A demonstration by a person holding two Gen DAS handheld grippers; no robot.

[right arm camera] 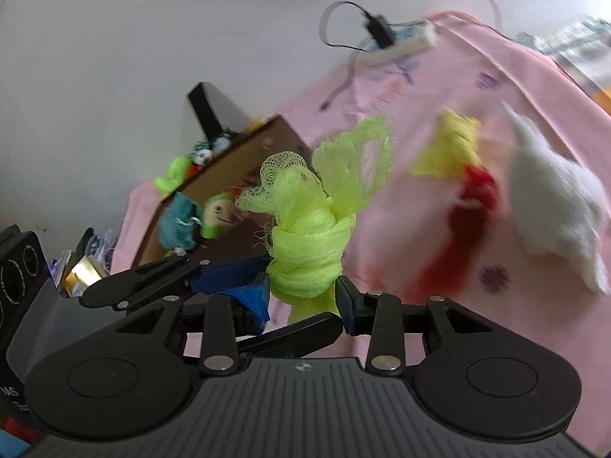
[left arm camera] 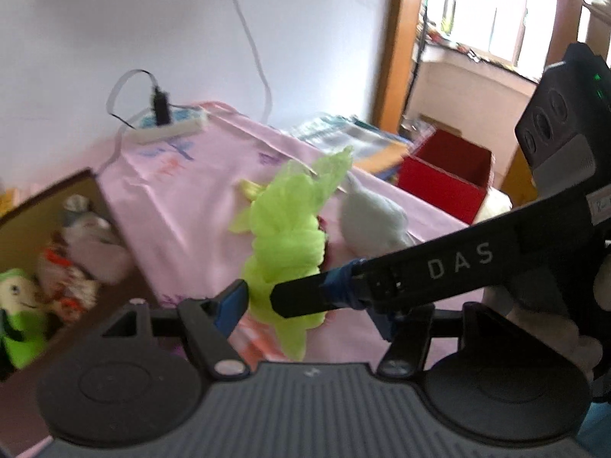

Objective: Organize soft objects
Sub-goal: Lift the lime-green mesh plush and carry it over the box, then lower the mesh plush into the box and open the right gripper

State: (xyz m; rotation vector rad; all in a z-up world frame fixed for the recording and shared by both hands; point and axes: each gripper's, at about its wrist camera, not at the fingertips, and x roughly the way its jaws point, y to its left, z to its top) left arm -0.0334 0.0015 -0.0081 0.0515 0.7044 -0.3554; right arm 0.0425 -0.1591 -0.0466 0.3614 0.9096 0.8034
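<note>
Both my left claw (left arm camera: 263, 301) and right claw (right arm camera: 301, 294) pinch the green net (left arm camera: 286, 244); several toys sit in the box (left arm camera: 76, 187), while the white plush (left arm camera: 370, 217) waits on the bench (left arm camera: 183, 198).

Home bedroom – pink bedsheet (left arm camera: 198, 206), window (left arm camera: 492, 7)

Both grippers: black linkage arms w/ silver screws, blue jaws, ribbed grey base; white "DAS" lettering.
</note>
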